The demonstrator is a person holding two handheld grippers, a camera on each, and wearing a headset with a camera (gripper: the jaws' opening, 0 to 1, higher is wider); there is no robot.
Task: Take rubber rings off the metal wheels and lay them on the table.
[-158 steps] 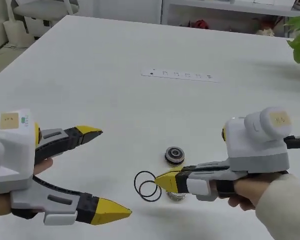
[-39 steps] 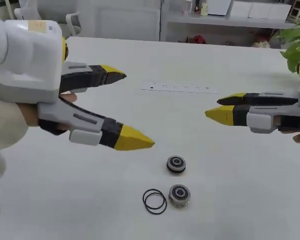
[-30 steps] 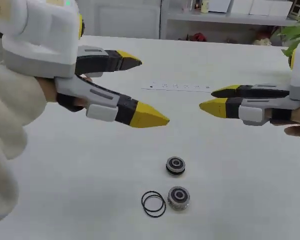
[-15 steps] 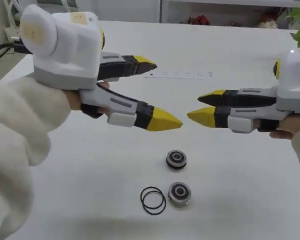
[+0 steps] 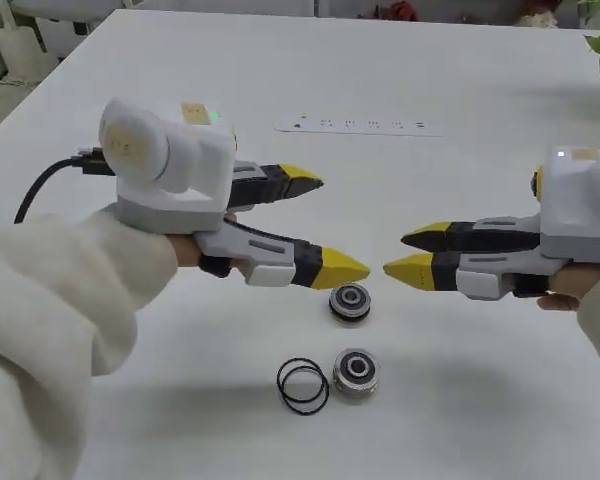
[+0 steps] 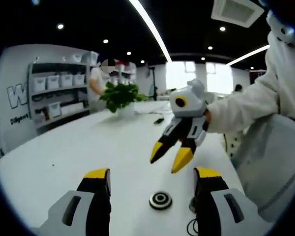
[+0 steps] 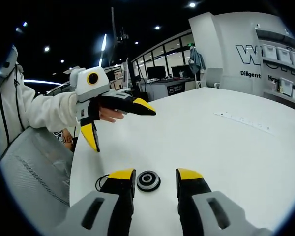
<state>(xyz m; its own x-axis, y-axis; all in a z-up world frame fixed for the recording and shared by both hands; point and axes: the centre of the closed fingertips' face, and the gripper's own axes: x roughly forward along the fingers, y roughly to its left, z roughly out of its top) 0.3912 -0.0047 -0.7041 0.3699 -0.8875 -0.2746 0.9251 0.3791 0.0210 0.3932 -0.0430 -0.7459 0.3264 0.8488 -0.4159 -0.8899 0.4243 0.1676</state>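
Two wheels on the worktop (image 5: pixel 180 80) in the head view. The ringed wheel (image 5: pixel 351 301) sits just below the gap between both claws. The stripped-looking wheel (image 5: pixel 356 371) is nearer me, with the loose rings (image 5: pixel 302 385) right beside it. The left claw (image 5: pixel 327 226) gapes wide and the right claw (image 5: pixel 410 254) is narrowly parted, both empty. I'd pin the ringed wheel flat with one claw and hook the rubber with a single tip of the other, peeling slowly so it doesn't roll off.

Left gripper view: that wheel lies dead ahead between the tips, with the right claw hovering above it.

Right gripper view: the wheel is centred between its tips too. Room's no issue, with bare worktop all round, edges well off and the power strip (image 5: pixel 358 125) far beyond the claws. Only the cable (image 5: pixel 42 190) behind the left claw needs minding.
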